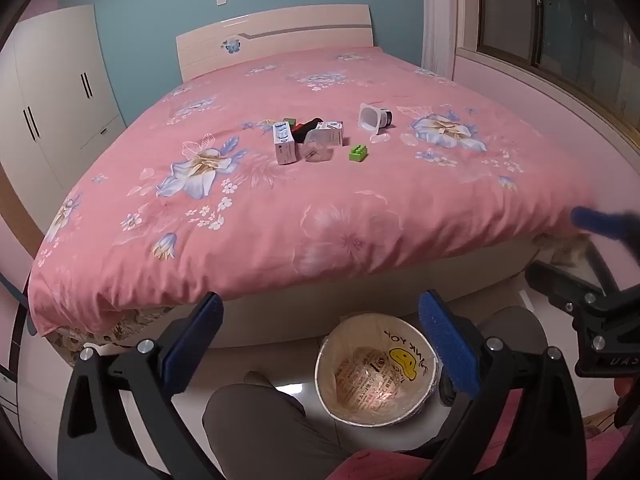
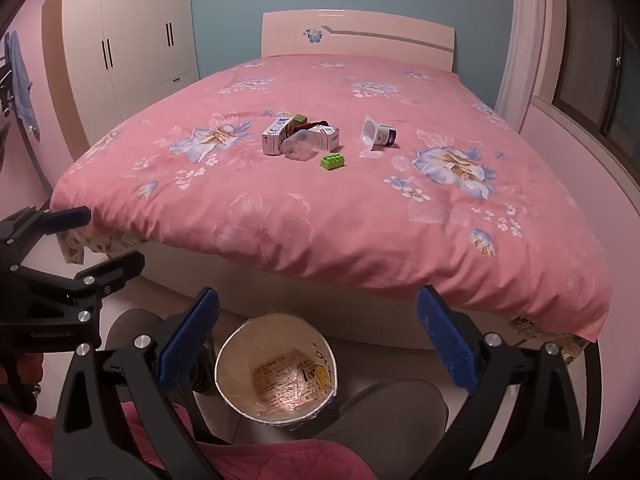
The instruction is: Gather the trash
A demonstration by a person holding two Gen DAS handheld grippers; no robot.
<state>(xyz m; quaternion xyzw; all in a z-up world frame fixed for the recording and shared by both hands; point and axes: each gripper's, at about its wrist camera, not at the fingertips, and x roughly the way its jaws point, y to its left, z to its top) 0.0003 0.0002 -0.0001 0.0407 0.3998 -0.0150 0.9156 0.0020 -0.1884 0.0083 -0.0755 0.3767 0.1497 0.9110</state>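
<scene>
Trash lies in the middle of the pink floral bed (image 1: 320,208): two small white cartons (image 1: 285,143) (image 1: 334,132), a clear crumpled plastic cup (image 1: 318,148), a tipped yogurt cup (image 1: 374,118) and a dark red-black item (image 1: 308,126). A green toy brick (image 1: 359,153) lies beside them. The same pile shows in the right wrist view (image 2: 300,138), with the yogurt cup (image 2: 378,134) and the brick (image 2: 333,161). A lined bin (image 1: 376,372) (image 2: 276,376) stands on the floor below. My left gripper (image 1: 320,344) and right gripper (image 2: 316,340) are open and empty above the bin.
A white wardrobe (image 2: 128,36) stands left of the bed. A headboard (image 1: 276,36) is at the far end, a window sill (image 1: 560,92) on the right. The person's knees (image 1: 272,420) flank the bin.
</scene>
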